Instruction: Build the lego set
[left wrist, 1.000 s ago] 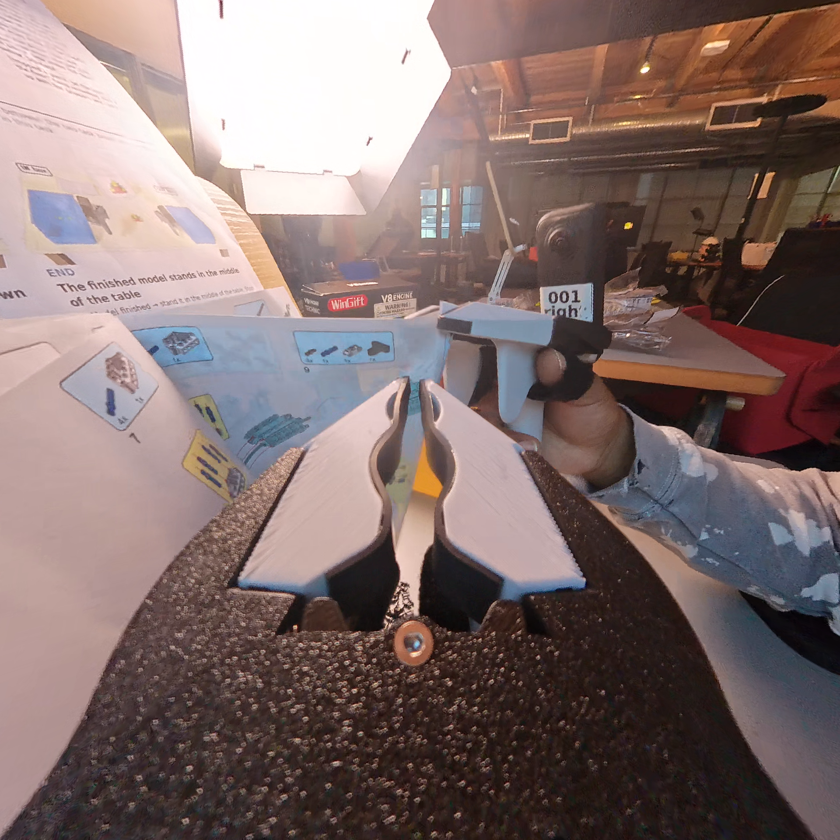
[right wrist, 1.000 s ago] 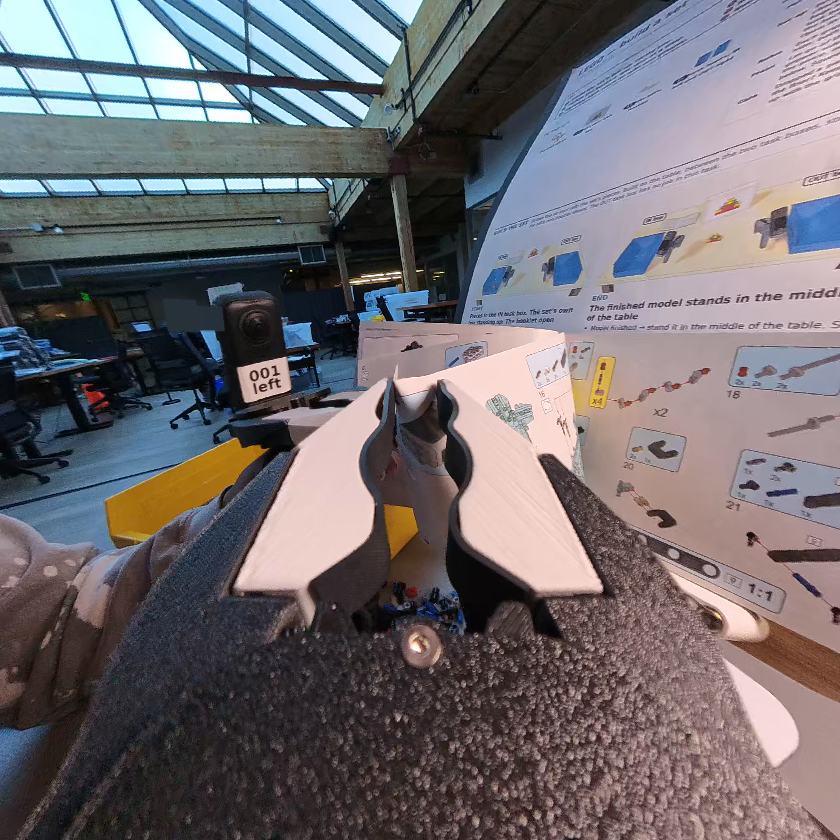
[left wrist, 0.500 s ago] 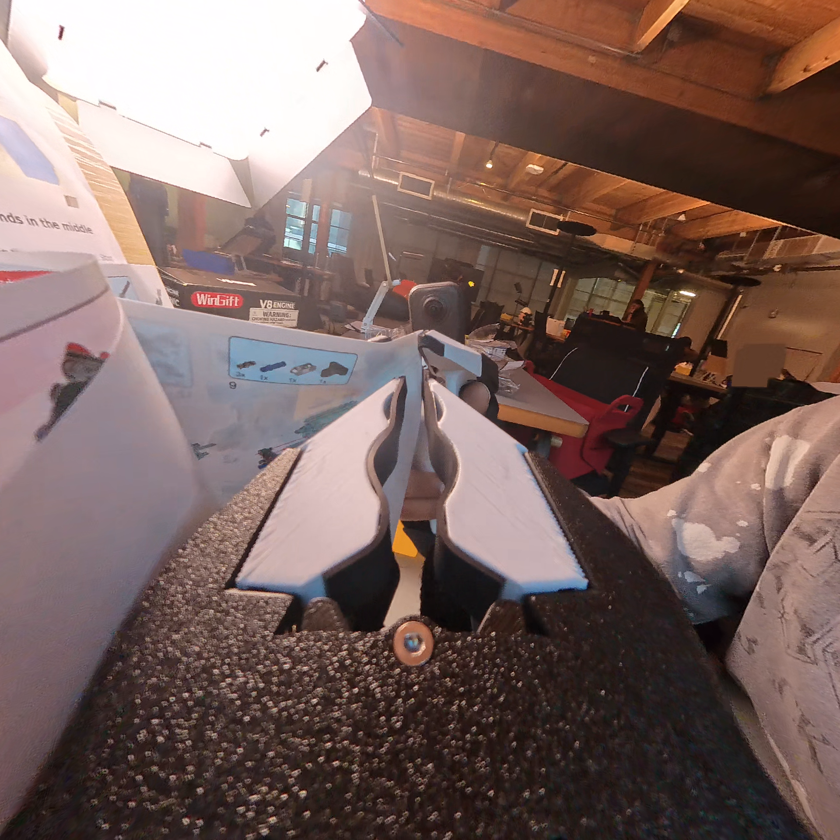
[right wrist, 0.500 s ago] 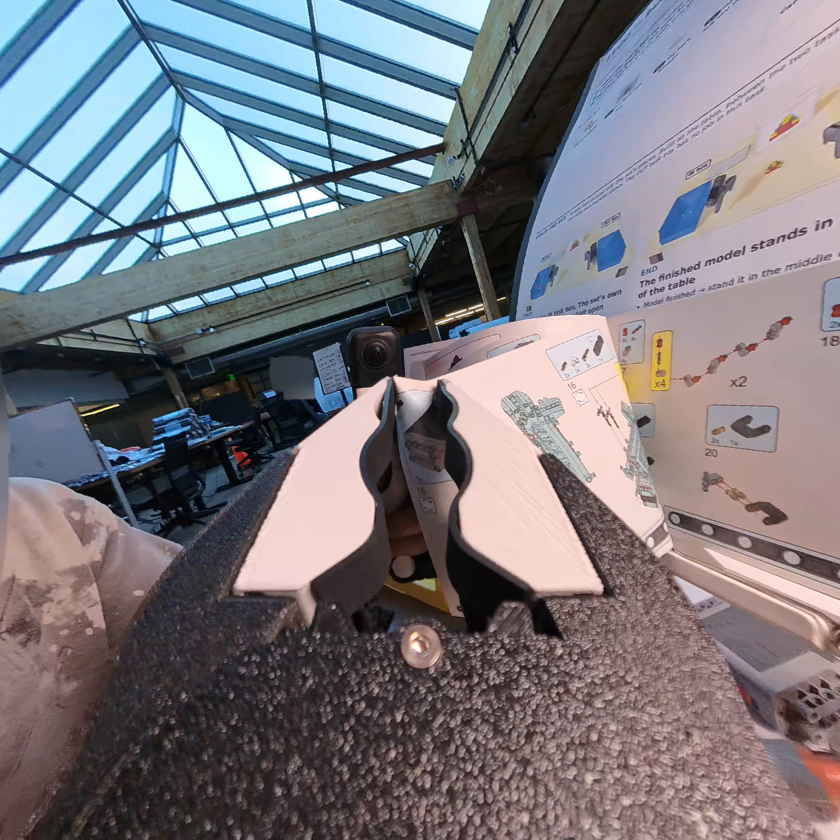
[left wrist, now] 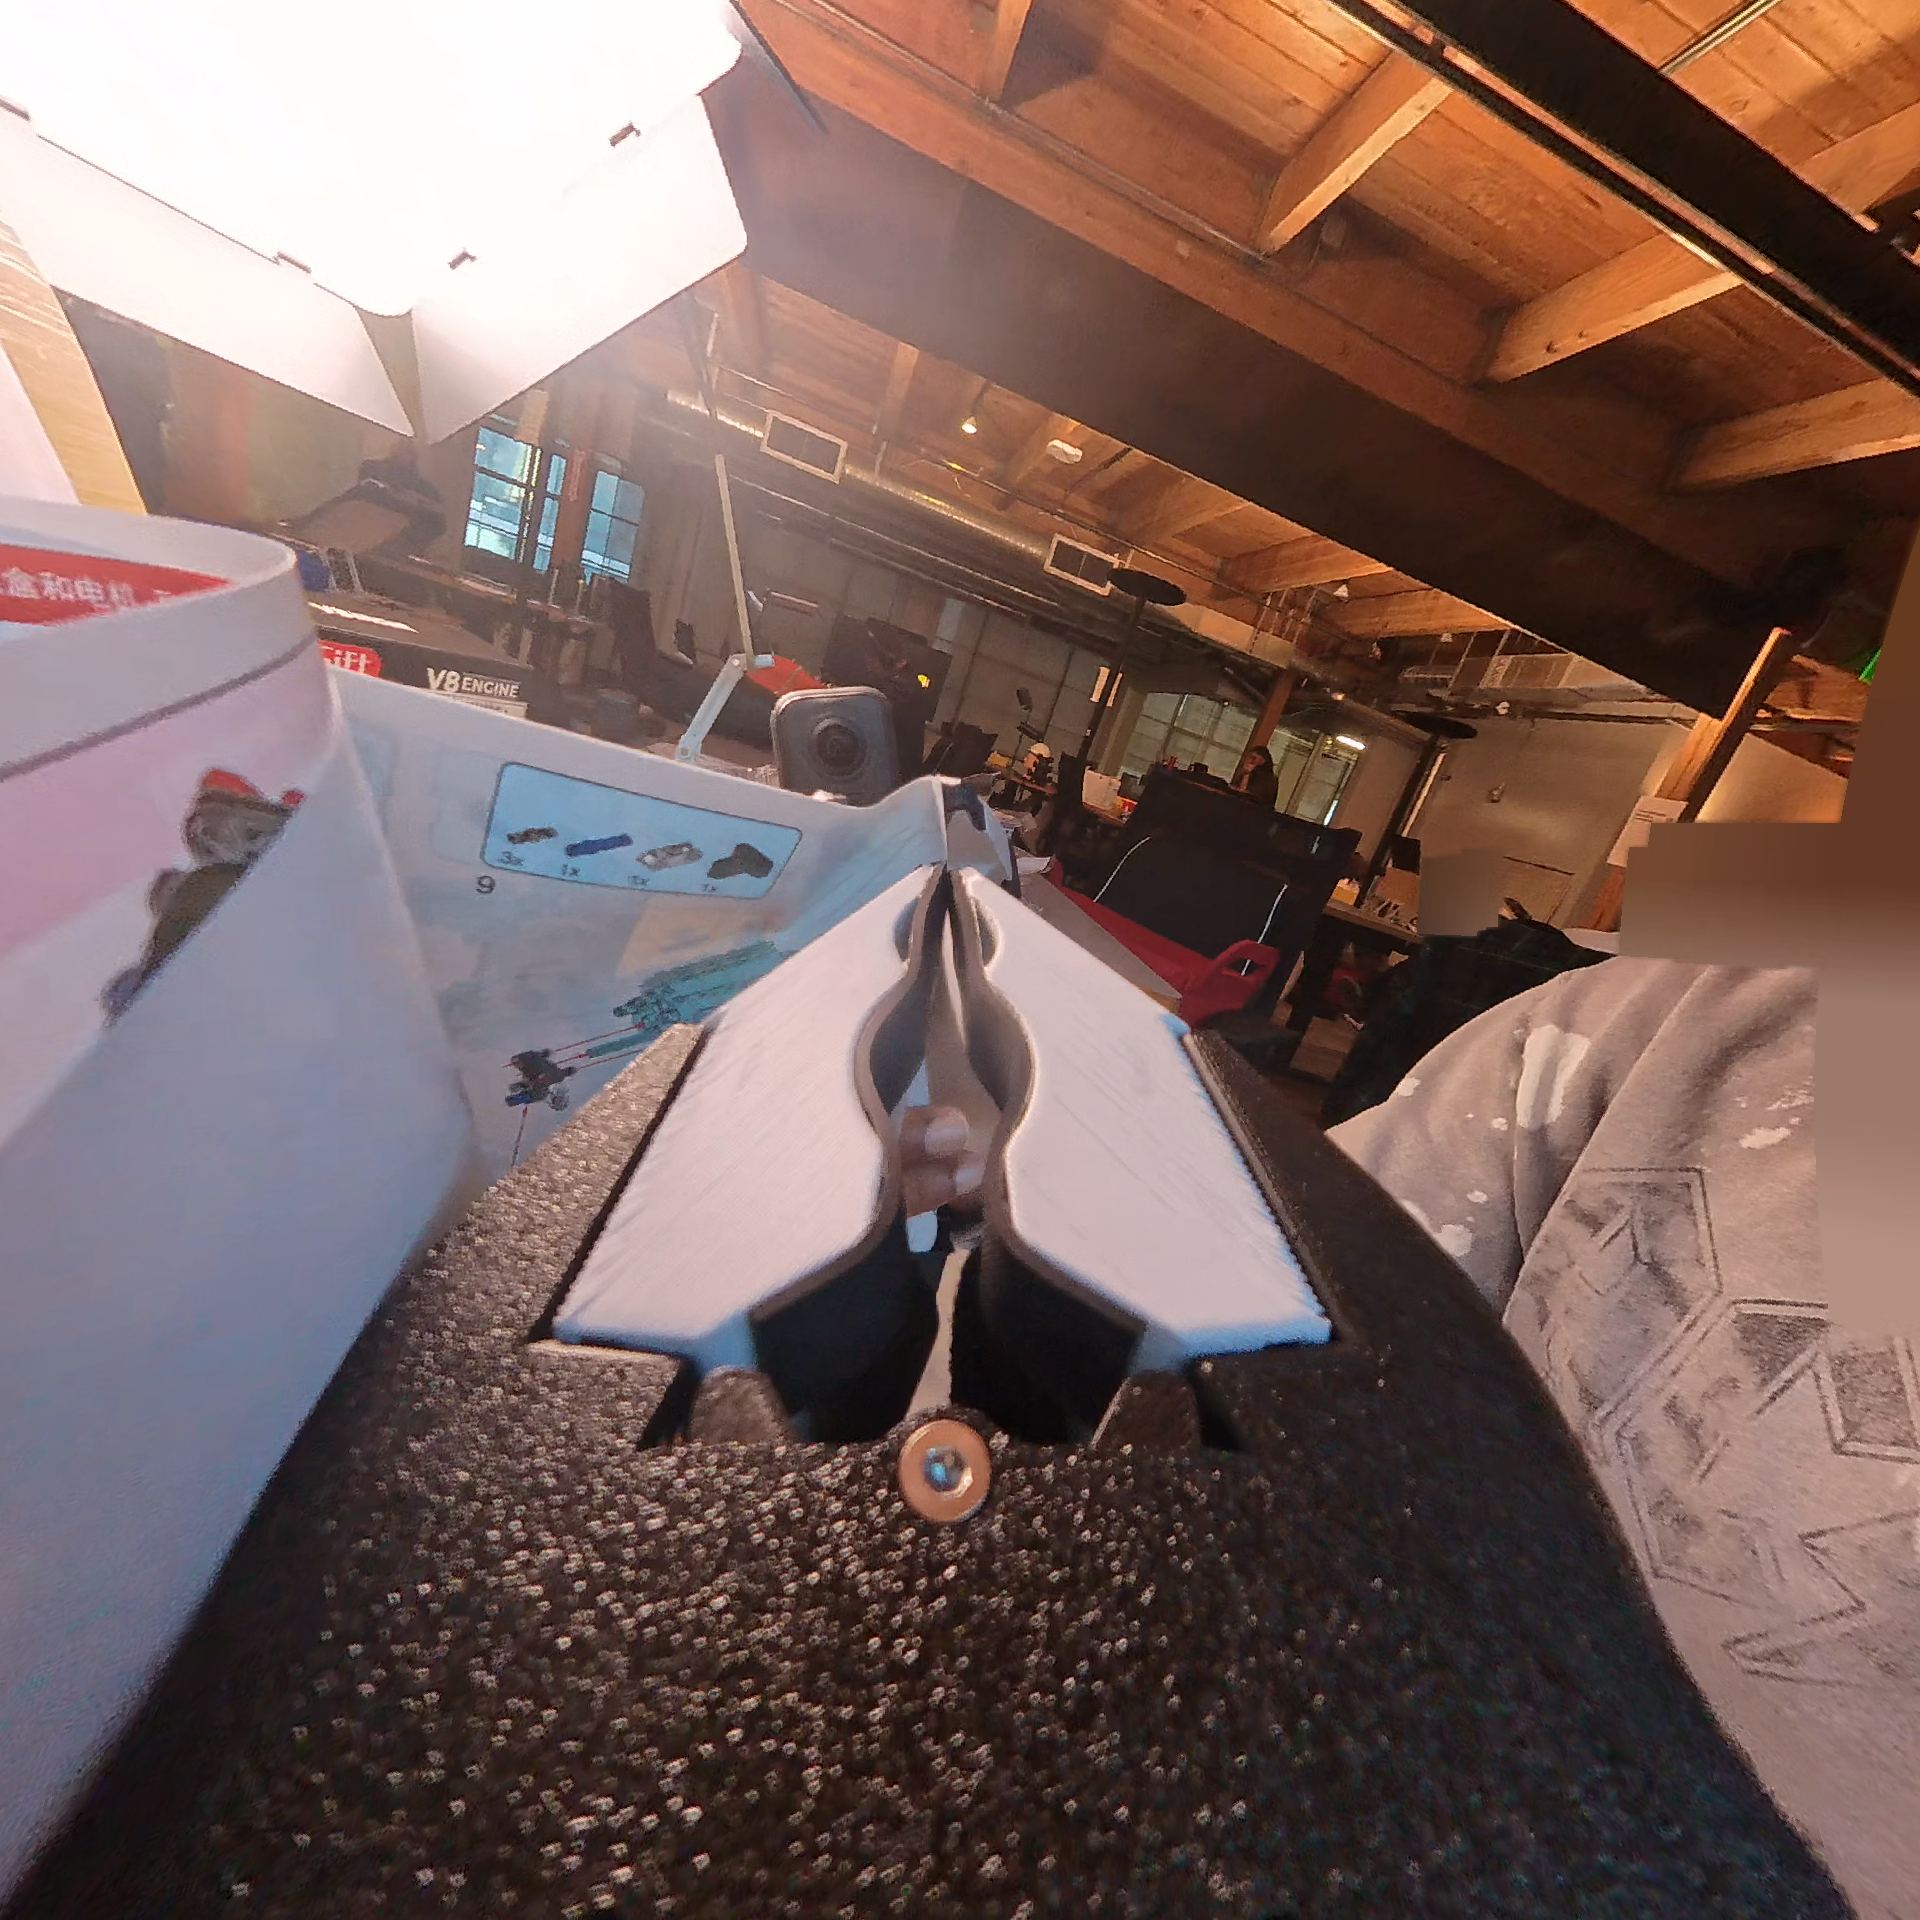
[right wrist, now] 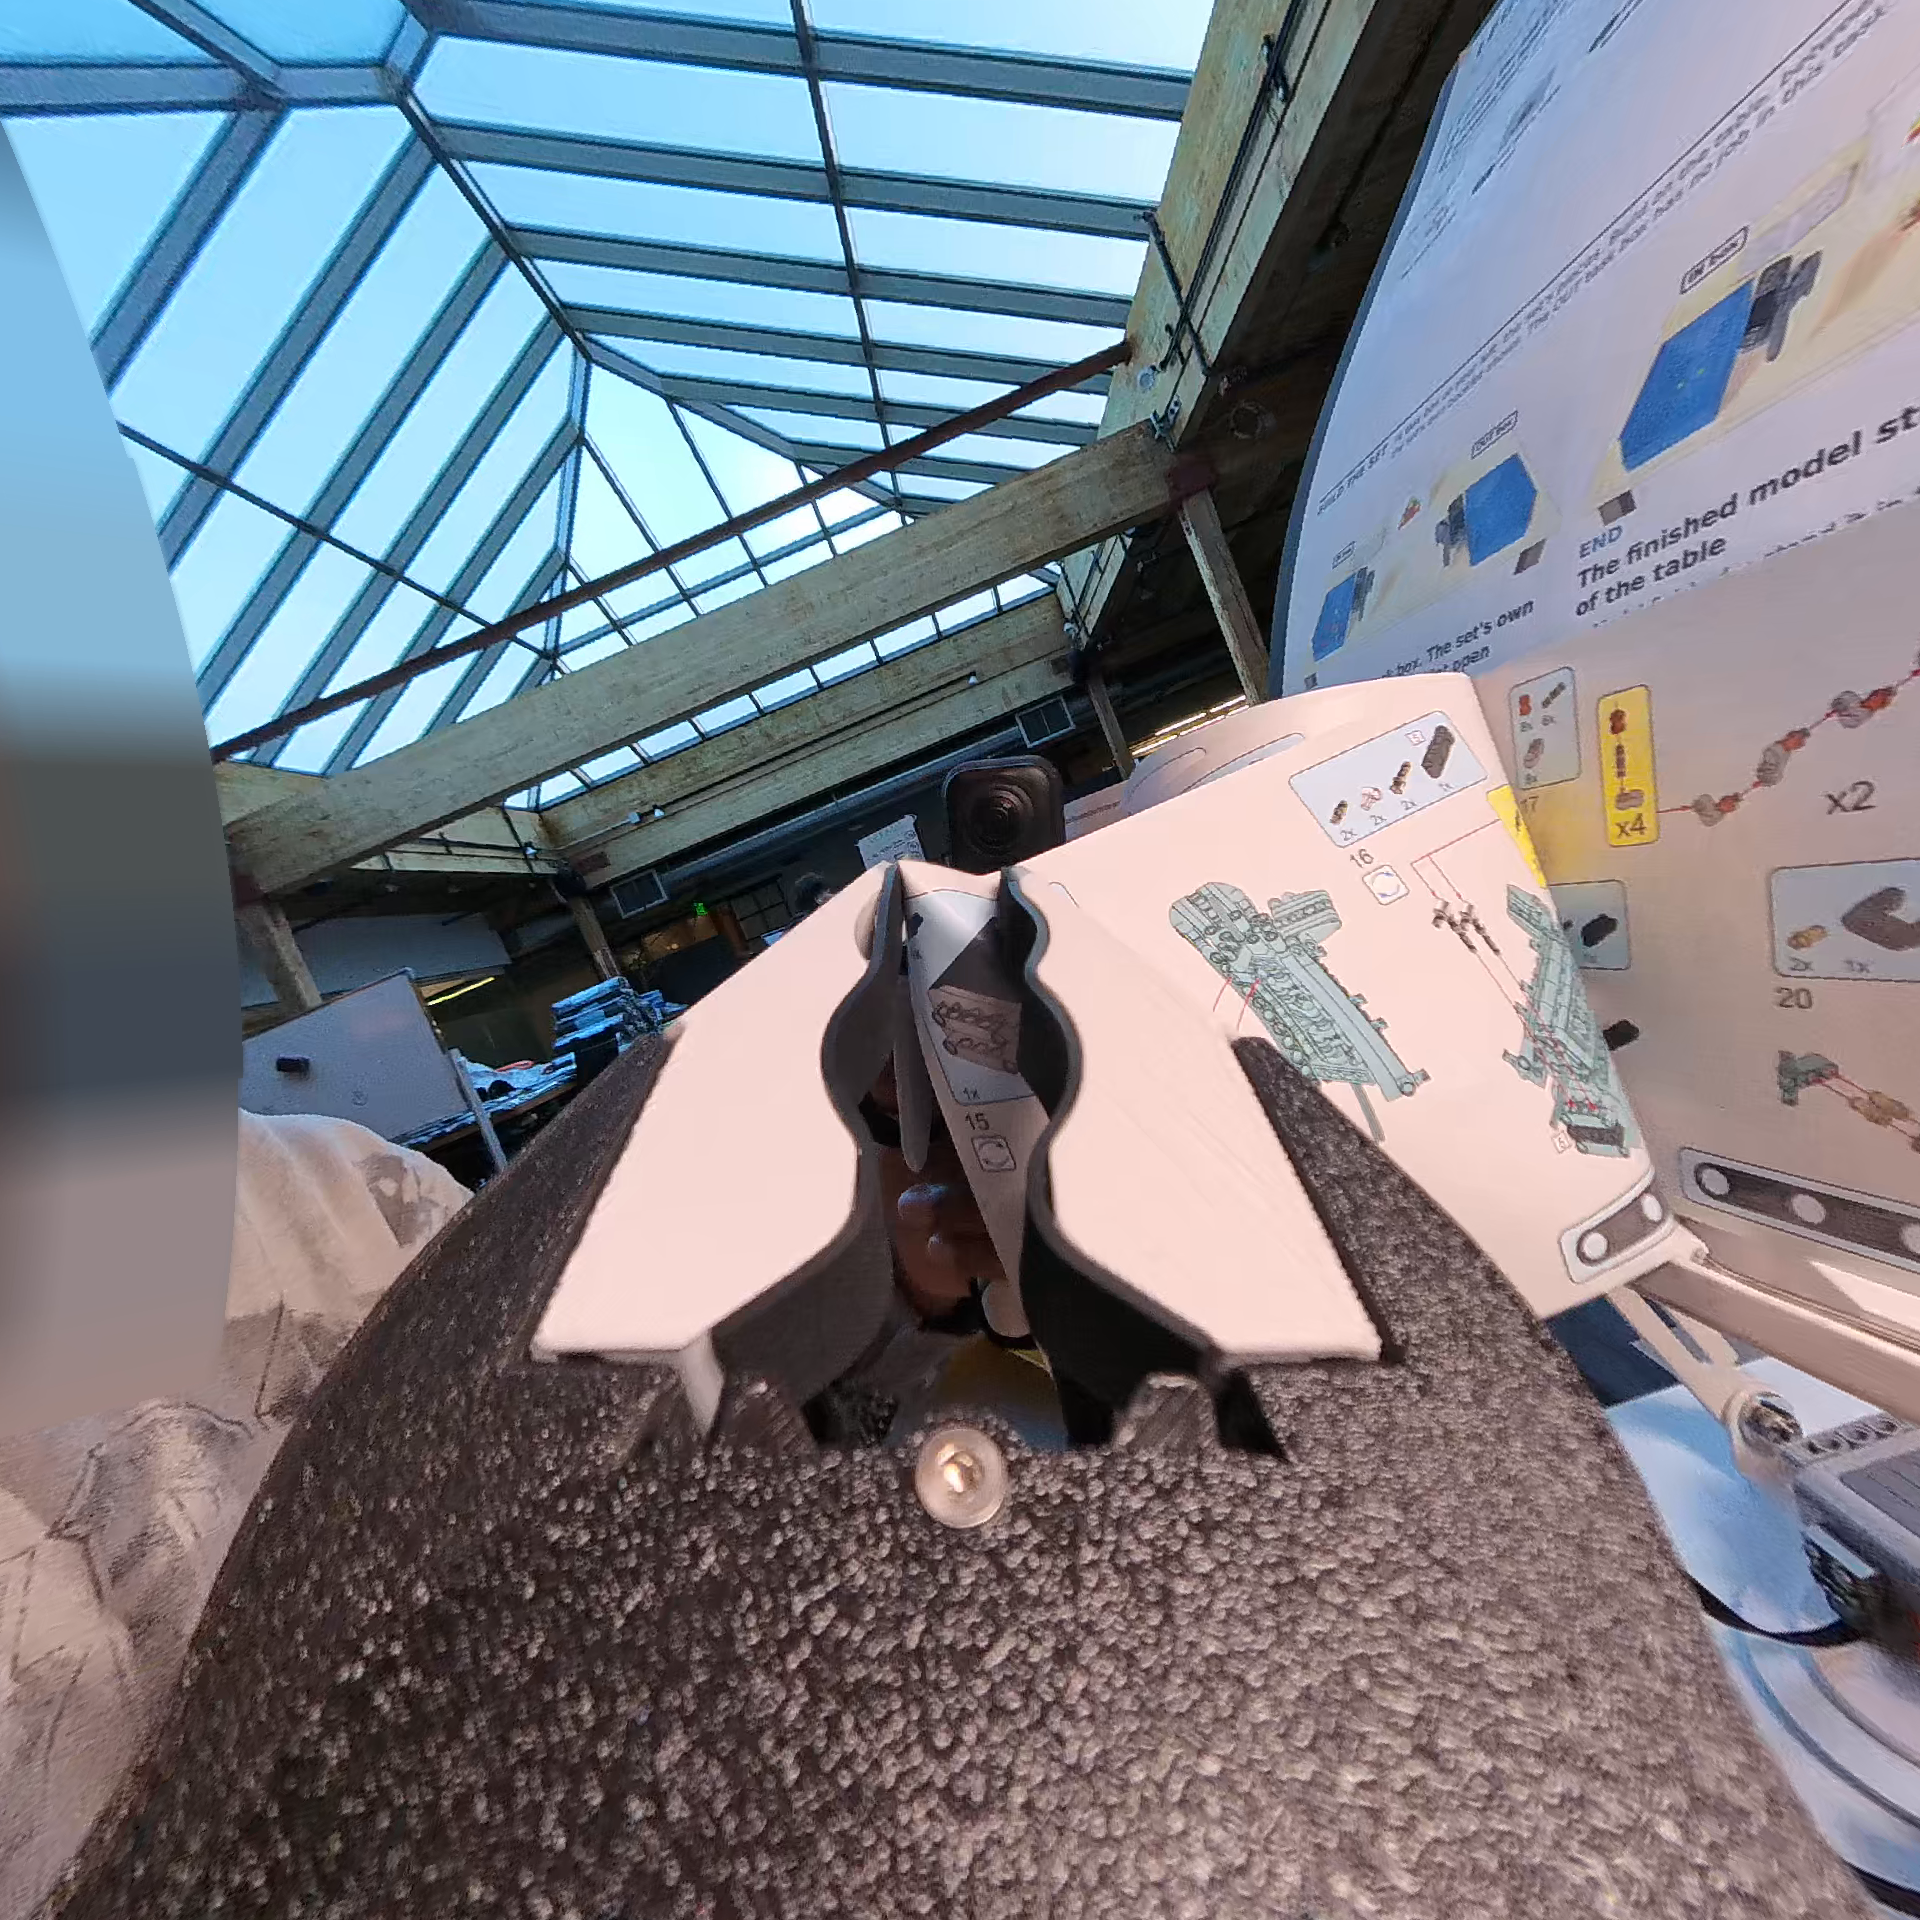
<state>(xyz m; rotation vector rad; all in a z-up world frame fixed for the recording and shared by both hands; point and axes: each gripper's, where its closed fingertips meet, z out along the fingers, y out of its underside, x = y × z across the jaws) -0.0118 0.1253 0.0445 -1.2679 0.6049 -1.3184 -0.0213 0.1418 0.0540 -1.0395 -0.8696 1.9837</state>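
Observation:
I hold an open instruction booklet up between my two grippers, which face each other. In the left wrist view my left gripper [left wrist: 951, 883] is shut on the thin edge of a booklet page [left wrist: 644, 914] printed with part drawings. The right gripper's camera [left wrist: 831, 743] shows just beyond it. In the right wrist view my right gripper [right wrist: 948, 888] has its fingers a little apart. A curled booklet page [right wrist: 961, 997] fills the gap and touches both of them. The rest of that page [right wrist: 1299, 935] bends away to the right. The left gripper's camera [right wrist: 1000, 821] sits just behind the fingertips.
A large printed sheet [right wrist: 1662, 416] stands at the right, behind the booklet. A curled white page [left wrist: 156, 935] fills the left of the left wrist view. A person's grey sleeve [left wrist: 1662, 1247] is close on the right. A grey toy part [right wrist: 1860, 1486] lies low right. Less than 4 cm separates the two grippers' tips.
Both grippers have tilted upward with the booklet, so more ceiling shows. The left jaws opened slightly and closed again on the page edge. The page sits unchanged in the right gripper.

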